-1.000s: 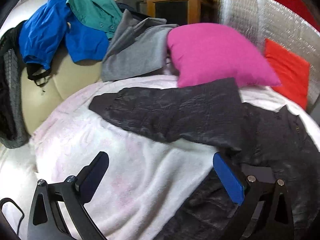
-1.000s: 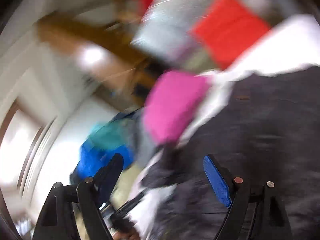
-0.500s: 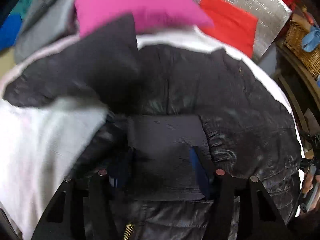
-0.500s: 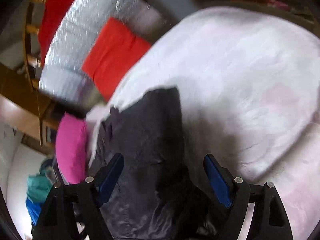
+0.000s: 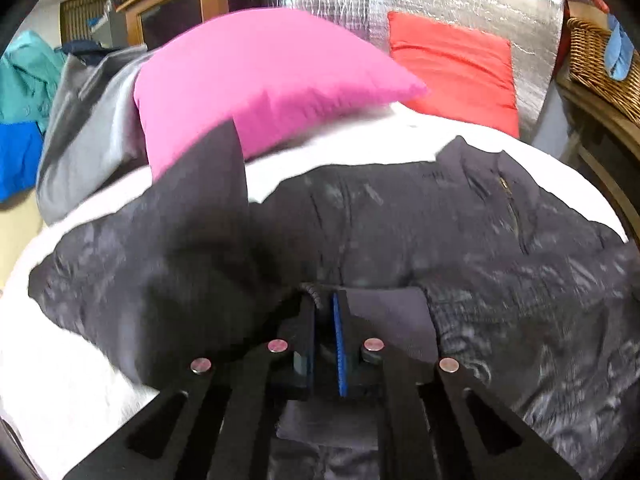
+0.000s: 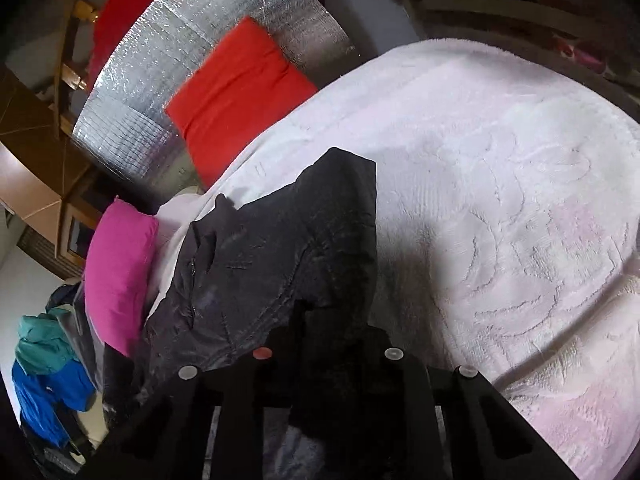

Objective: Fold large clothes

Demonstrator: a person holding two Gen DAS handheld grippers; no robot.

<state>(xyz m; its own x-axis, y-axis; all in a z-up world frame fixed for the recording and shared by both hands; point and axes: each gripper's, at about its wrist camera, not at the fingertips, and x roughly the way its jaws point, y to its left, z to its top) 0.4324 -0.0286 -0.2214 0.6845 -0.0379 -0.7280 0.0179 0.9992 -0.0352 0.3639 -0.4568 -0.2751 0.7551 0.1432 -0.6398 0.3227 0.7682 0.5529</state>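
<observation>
Left gripper (image 5: 324, 316) and right gripper (image 6: 332, 320) both clamped on black jacket (image 5: 400, 232) hem; I'd lift evenly, fold toward collar.

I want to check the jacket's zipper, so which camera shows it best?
The left wrist view: the jacket lies spread across the frame, and a zipper runs down its upper right. The right wrist view shows the jacket bunched and partly behind the right gripper; a zipper there is too faint to tell.

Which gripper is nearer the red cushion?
Right, probably. The right gripper grips the jacket's sleeve on the side toward the red cushion; the left gripper grips the hem, nearer the pink one.
</observation>
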